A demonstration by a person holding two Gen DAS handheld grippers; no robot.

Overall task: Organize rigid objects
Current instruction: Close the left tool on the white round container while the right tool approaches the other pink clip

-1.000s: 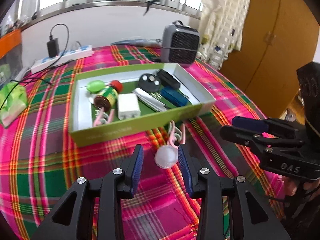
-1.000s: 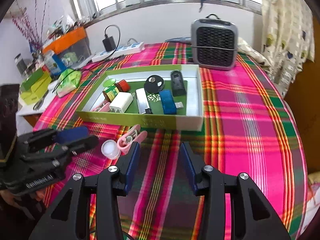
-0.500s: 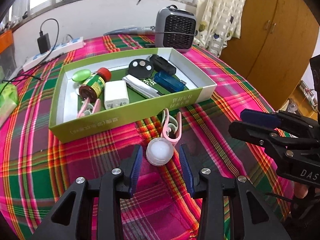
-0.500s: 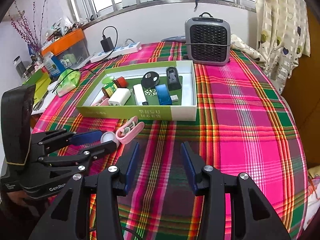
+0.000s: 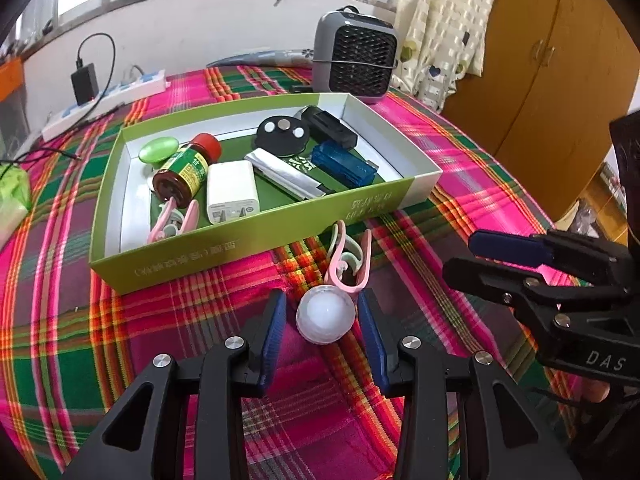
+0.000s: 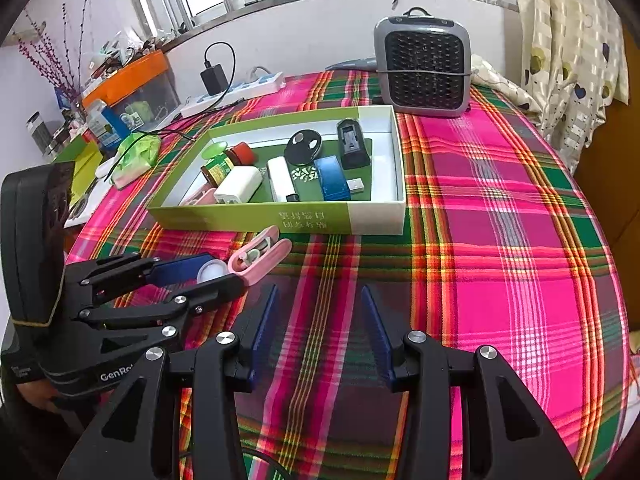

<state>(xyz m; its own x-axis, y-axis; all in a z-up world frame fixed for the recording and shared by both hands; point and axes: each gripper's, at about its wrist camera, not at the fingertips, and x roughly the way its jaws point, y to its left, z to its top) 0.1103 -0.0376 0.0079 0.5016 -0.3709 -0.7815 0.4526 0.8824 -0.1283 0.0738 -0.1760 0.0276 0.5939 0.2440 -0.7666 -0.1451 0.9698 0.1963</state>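
Observation:
A white round capsule (image 5: 326,316) lies on the plaid tablecloth in front of the green box (image 5: 256,240). My left gripper (image 5: 322,300) straddles it and its jaws are closing. The right pad is about at the capsule's side, while a small gap shows at the left pad. A pink clip (image 5: 346,264) lies just beyond, touching the capsule. The box holds a red-capped bottle (image 5: 186,168), a white charger (image 5: 231,192), a silver stick, a blue case (image 5: 344,164), black items and another pink clip. My right gripper (image 6: 318,292) stands open over bare cloth, to the right of the left one.
A grey fan heater (image 5: 354,54) stands behind the box. A power strip (image 5: 108,98) with a plugged charger lies at the back left. A green packet (image 6: 136,152) sits at the left edge of the table. A wooden wardrobe stands to the right.
My left gripper has come closer around the white capsule, which now sits deeper between the fingers. The jaws widened a little, then narrowed. The right gripper has hardly moved.

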